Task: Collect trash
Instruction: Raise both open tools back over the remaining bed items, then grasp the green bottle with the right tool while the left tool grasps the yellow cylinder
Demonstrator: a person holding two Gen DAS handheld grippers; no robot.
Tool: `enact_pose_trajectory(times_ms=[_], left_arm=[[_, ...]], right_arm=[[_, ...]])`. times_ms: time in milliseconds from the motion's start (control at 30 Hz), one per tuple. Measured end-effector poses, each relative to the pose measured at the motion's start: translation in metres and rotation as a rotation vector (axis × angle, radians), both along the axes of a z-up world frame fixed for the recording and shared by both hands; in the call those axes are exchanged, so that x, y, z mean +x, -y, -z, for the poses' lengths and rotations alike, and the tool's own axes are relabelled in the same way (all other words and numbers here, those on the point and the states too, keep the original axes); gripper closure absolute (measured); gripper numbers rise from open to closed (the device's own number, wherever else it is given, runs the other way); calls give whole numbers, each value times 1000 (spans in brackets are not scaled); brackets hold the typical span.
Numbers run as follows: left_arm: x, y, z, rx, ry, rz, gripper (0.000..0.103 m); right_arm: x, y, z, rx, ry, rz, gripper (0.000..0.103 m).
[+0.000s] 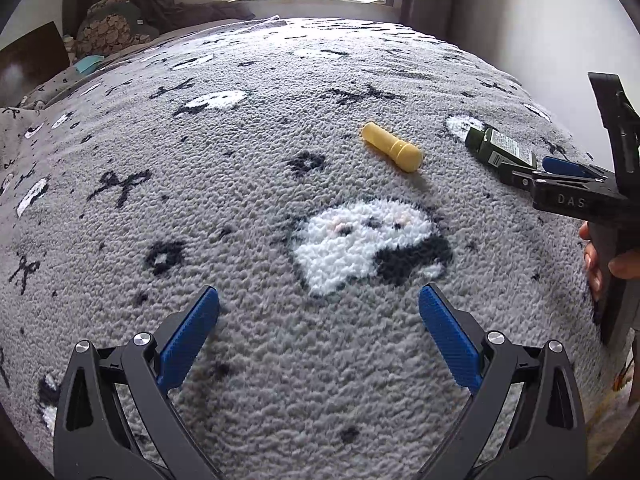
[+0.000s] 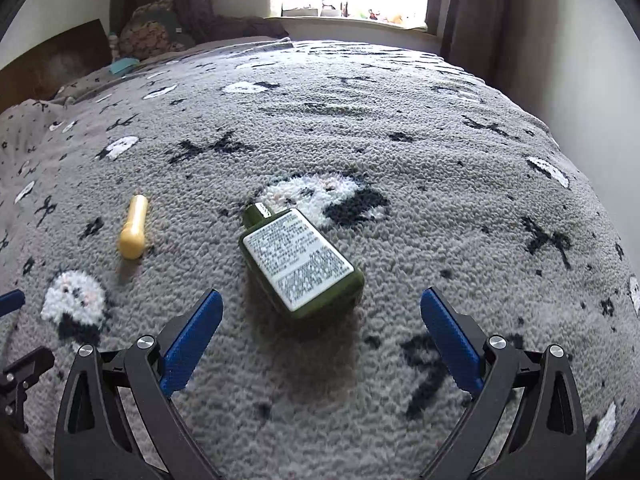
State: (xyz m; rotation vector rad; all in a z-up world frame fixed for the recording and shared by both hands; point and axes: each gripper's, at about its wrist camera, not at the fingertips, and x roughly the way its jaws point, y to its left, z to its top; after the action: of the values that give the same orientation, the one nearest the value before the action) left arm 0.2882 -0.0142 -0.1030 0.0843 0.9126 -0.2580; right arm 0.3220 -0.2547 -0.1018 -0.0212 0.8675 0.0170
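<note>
Left wrist view: left hand-held gripper (image 1: 319, 322) hangs wide open over the fuzzy grey blanket (image 1: 256, 128) on the bed, yellow tube (image 1: 392, 147) lying ahead and a bit right of it.

Right wrist view: right hand-held gripper (image 2: 321, 324) is spread open too, green bottle (image 2: 301, 263) lying label-up just ahead between its fingers, untouched, yellow tube off to the left.

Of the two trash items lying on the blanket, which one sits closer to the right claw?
The dark green flat bottle with the white printed label, just ahead of the right claw; the small yellow plastic tube lies farther left.

Nubby fleece blanket (image 2: 400, 128); smooth plastic bottle (image 2: 300, 260).
</note>
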Motion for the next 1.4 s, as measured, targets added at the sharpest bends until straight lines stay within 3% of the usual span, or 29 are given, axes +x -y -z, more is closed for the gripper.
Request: enact_pose_trajectory(times_ms=[67, 133, 200, 500, 633, 700, 900, 967, 1033, 1267, 1400], left_arm=[[9, 6, 0, 0, -2, 2, 8], [18, 13, 1, 2, -2, 9, 8], [28, 20, 1, 1, -2, 15, 8], [67, 53, -1, -37, 2, 31, 8], [83, 65, -3, -61, 11, 17, 9], [91, 70, -2, -57, 12, 12, 16], [105, 79, 5, -14, -7, 15, 51], [104, 78, 3, -24, -7, 33, 70], [99, 76, 0, -13, -2, 36, 81], [59, 64, -2, 20, 3, 101, 83], [26, 51, -3, 2, 13, 117, 83]], right_arm=[[9, 0, 3, -4, -12, 3, 5], [15, 0, 5, 7, -22, -13, 20], [17, 1, 6, 24, -30, -31, 45], [1, 5, 4, 23, -21, -62, 48], [-15, 8, 2, 22, -13, -65, 55], [-24, 9, 0, 27, -7, -73, 55], [-49, 8, -4, 52, 9, -121, 57], [-57, 5, -5, 55, 15, -134, 57], [-66, 2, -6, 55, 20, -146, 57], [-100, -7, -11, 32, 34, -166, 57], [-123, -9, -16, 43, 37, -178, 57]])
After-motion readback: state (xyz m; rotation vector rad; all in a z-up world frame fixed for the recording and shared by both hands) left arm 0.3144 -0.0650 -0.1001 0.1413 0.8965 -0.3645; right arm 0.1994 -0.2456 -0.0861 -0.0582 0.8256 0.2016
